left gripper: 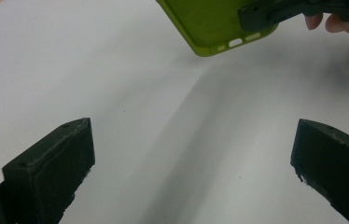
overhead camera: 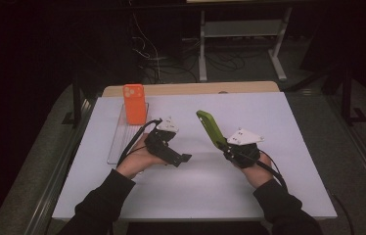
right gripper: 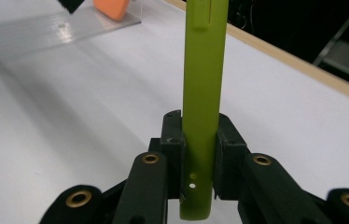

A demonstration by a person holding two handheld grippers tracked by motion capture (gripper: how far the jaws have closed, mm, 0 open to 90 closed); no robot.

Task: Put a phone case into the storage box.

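Here: green phone case lifted above a white counter

The right tool (right gripper: 199, 154) is clamped on a green phone case (overhead camera: 211, 129), raised near the counter (overhead camera: 269, 176) centre. The left tool (left gripper: 193, 154) gapes, holding nothing. An orange phone case (overhead camera: 134, 103) stands on a clear tray (overhead camera: 117, 142) by the far-left corner. The room is dark, with cables. No writing is legible.

We wear black sleeves (overhead camera: 103, 199); our black grippers carry grey three-cornered plates (overhead camera: 244, 136), brass-ringed screws (right gripper: 150, 159) and black cables (overhead camera: 134, 139).
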